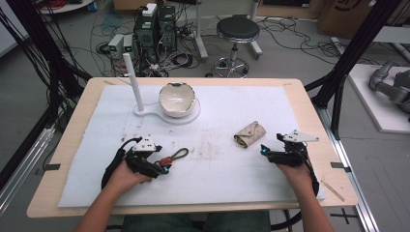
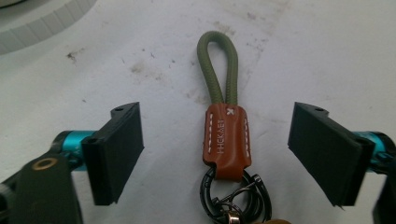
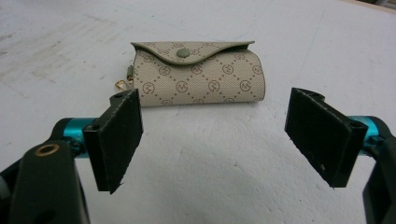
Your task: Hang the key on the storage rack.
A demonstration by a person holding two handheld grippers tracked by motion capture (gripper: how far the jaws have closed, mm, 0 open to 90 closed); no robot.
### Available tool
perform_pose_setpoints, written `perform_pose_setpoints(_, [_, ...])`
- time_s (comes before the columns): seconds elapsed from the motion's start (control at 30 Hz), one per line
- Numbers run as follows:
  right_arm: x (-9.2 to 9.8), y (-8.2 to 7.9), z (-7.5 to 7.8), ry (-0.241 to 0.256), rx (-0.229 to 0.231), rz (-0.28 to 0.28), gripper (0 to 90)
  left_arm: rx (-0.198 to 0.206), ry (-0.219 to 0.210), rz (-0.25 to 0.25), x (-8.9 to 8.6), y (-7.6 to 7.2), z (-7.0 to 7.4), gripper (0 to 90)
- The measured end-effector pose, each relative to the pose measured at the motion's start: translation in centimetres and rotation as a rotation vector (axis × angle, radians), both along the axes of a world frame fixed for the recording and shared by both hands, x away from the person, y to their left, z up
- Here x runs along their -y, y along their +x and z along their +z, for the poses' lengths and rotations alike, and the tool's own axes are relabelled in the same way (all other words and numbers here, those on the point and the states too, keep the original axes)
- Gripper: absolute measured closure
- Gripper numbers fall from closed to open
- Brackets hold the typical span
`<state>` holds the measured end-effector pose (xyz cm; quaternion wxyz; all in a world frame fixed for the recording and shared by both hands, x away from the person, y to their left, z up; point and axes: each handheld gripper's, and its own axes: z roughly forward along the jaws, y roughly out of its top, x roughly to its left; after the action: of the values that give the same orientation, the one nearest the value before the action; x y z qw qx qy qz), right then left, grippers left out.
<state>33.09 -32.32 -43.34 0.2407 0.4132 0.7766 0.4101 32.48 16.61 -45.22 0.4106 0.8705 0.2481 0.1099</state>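
Note:
A keychain (image 1: 175, 156) with an olive cord loop, a brown leather tab and black rings lies on the white mat. My left gripper (image 1: 166, 168) is open just at its ring end. In the left gripper view the keychain (image 2: 227, 135) lies between the two wide-apart jaws, untouched. A beige patterned key pouch (image 1: 250, 134) with a snap flap rests right of centre. My right gripper (image 1: 264, 151) is open a short way in front of it. In the right gripper view the pouch (image 3: 201, 74) sits just beyond the jaws, flap closed, a small gold clasp at its left end.
A white bowl (image 1: 177, 99) sits on a white stand base (image 1: 193, 117) with an upright post (image 1: 133, 82) at the back of the mat (image 1: 217, 159). A stool (image 1: 237, 31), computers and cables stand on the floor beyond the table.

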Motion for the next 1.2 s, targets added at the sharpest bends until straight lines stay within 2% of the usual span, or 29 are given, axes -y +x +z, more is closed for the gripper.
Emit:
perform_pose_setpoints(0.03, [0.0, 0.0, 0.0, -0.001, 0.001, 0.000, 19.5, -0.002, 0.028, -0.002, 0.2, 0.1, -0.1, 26.4])
perform_pose_setpoints(0.1, [0.0, 0.0, 0.0, -0.001, 0.001, 0.000, 19.5, -0.002, 0.028, -0.005, 0.2, 0.0, -0.1, 28.7])
perform_pose_setpoints(0.57, [0.0, 0.0, -0.1, -0.006, 0.001, -0.001, 19.5, 0.006, 0.020, -0.048, 0.2, -0.4, 0.1, 65.4])
perform_pose_setpoints(0.77, [-0.1, 0.0, -0.1, -0.004, -0.002, 0.000, 19.5, 0.010, 0.023, -0.054, 0.1, -0.5, 0.2, 69.5])
perform_pose_setpoints(0.87, [-0.1, -0.1, -0.1, -0.006, -0.001, 0.001, 19.5, 0.006, 0.014, -0.038, -0.1, -0.4, 0.3, 70.0])
perform_pose_setpoints(1.03, [-0.1, 0.0, -0.1, -0.007, 0.001, 0.002, 19.5, 0.033, -0.047, -0.003, -1.0, -0.6, 1.4, 70.0])
perform_pose_setpoints(1.07, [-0.1, 0.0, -0.1, -0.007, 0.001, 0.002, 19.5, 0.033, -0.047, -0.003, -1.0, -0.6, 1.4, 70.0])
perform_pose_setpoints(1.1, [-0.1, 0.0, -0.1, -0.007, 0.000, 0.003, 19.5, 0.049, -0.077, 0.015, -1.4, -0.8, 2.0, 70.0])
perform_pose_setpoints(1.17, [-0.1, 0.0, -0.1, -0.007, -0.003, 0.004, 19.5, 0.059, -0.082, 0.016, -1.6, -0.8, 2.2, 70.0])
perform_pose_setpoints(1.2, [-0.2, 0.0, -0.1, -0.003, -0.005, 0.002, 19.5, 0.066, -0.117, 0.038, -1.9, -1.1, 2.7, 70.0])
